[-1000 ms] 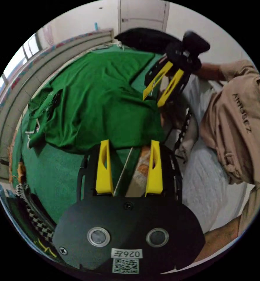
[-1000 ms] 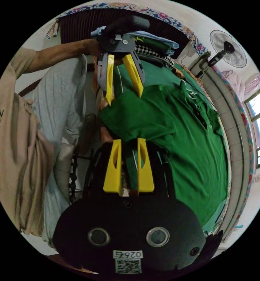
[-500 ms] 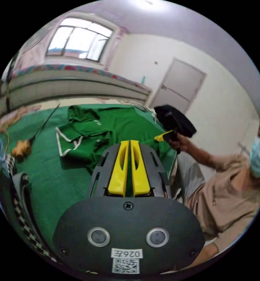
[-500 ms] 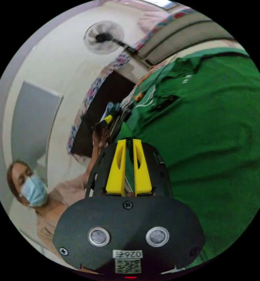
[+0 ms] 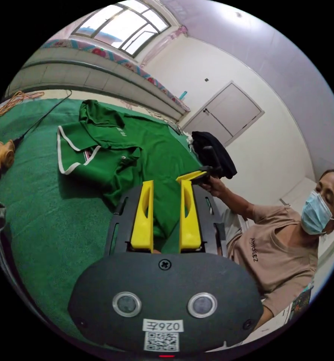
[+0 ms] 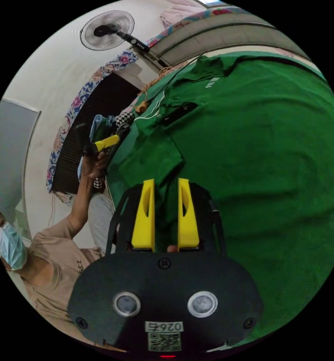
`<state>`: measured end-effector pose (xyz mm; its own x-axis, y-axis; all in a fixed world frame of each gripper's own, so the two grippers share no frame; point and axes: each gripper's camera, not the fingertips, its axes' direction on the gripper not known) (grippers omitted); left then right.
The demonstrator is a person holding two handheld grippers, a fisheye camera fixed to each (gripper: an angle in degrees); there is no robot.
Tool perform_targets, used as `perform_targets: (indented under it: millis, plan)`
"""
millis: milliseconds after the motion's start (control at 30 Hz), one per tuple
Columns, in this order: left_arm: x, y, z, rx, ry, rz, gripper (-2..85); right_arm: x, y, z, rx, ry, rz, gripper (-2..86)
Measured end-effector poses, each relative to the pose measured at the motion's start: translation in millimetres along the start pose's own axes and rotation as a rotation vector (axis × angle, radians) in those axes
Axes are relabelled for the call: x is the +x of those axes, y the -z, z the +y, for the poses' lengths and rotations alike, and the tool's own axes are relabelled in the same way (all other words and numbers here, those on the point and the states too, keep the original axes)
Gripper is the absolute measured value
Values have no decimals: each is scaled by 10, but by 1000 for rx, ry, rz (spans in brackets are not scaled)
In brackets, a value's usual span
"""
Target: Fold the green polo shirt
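Green polo shirt (image 5: 137,150): spread over a green cover (image 5: 35,210) on the bed, collar end toward the far wall under the window (image 5: 118,26), white-trimmed sleeve (image 5: 71,150) folded out on the left of the left gripper view; hem end lifted at the near edge, toward the person (image 5: 283,244). Left gripper (image 5: 167,188): yellow jaws parted, a fold of the shirt's hem running up between them; whether both jaws press on the cloth cannot be told. Right gripper (image 6: 165,188): jaws likewise parted, a hanging strip of green fabric in the gap; grip on it cannot be told either. Right gripper also seen in the left gripper view (image 5: 193,176), at the shirt's near corner, held in a hand (image 5: 214,184). Left gripper also seen in the right gripper view (image 6: 107,142), yellow jaw visible, in the person's other hand (image 6: 93,165). Dark garment (image 5: 212,150): heaped at the bed's edge beyond the shirt. Small tan object (image 5: 1,156): on the cover, well apart from the sleeve, a dark cord (image 5: 43,116) running from it. Door (image 5: 227,116): closed, in the wall behind. Fan (image 6: 103,30): mounted high on the wall.
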<state>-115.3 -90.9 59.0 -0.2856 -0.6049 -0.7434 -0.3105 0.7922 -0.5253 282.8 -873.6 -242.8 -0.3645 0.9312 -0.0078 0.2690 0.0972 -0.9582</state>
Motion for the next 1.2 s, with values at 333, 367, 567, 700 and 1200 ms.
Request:
perform_targets:
  millis: [333,367,567,700,1200]
  plan:
    - [-78,-385,-110,-231,-42,-71,126,-141,187,9,84,19,174,-6]
    - [-95,-419,-113,-252,-38,-71,126,-89,162,-7,51,5,161,-2]
    - [-102,-431,-147,-327,-30,-189,116,51,97,-80,48,-36,94,38]
    - [28,-162,-173,-120,-76,-300,105,48,216,-152,167,-54,98,33]
    - [-21,-832,-120,-496,-130,-187,28,-831,-1001,-1380,-137,285,365,-4]
